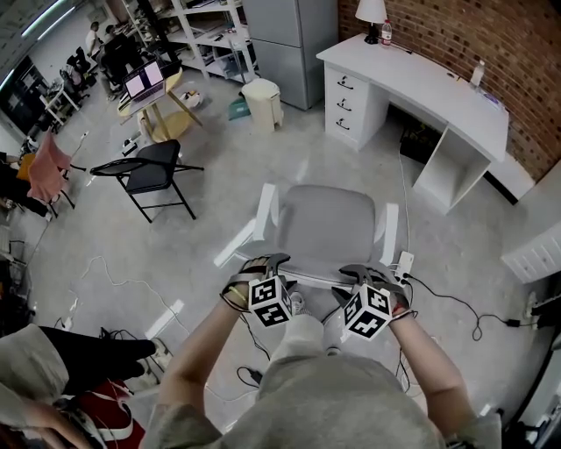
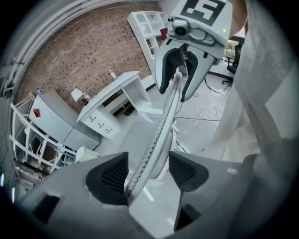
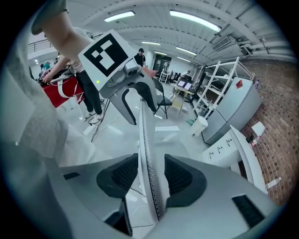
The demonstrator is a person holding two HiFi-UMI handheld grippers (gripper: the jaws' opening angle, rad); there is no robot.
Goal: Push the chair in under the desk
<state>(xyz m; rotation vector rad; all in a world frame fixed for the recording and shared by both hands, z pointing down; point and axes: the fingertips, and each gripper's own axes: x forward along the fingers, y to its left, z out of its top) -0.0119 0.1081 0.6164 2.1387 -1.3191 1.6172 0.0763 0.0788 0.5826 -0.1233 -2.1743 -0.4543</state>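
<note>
The left gripper (image 2: 147, 170) has its jaws spread, and the thin mesh top edge of the chair's backrest (image 2: 164, 122) runs up between them. The edge lies against the left pad, and a clear gap shows before the right pad, so nothing is pinched. The right gripper (image 3: 152, 173) is also spread around that same edge. It sits further along the edge towards the person's right, with a gap at its left pad and the edge close beside its right pad. In the head view both grippers sit side by side at the near rim of the grey chair (image 1: 329, 224), one towards each end of the backrest. The chair stands in the middle of the floor (image 1: 219, 219), with its seat and two white armrests turned towards the white desk (image 1: 421, 83) and well apart from it. The desk stands along the floor's far right edge, against the brick wall (image 1: 456, 26), with drawers at its left end and an open kneehole further right. A lamp (image 1: 372, 13) and a bottle (image 1: 387, 33) stand at the desk's far left corner. A pale waste bin (image 1: 263, 103) stands on the floor left of the desk. A black folding chair (image 1: 153, 171) stands towards the floor's left edge, and a dark cable (image 1: 456, 302) trails across the floor at the right.
</note>
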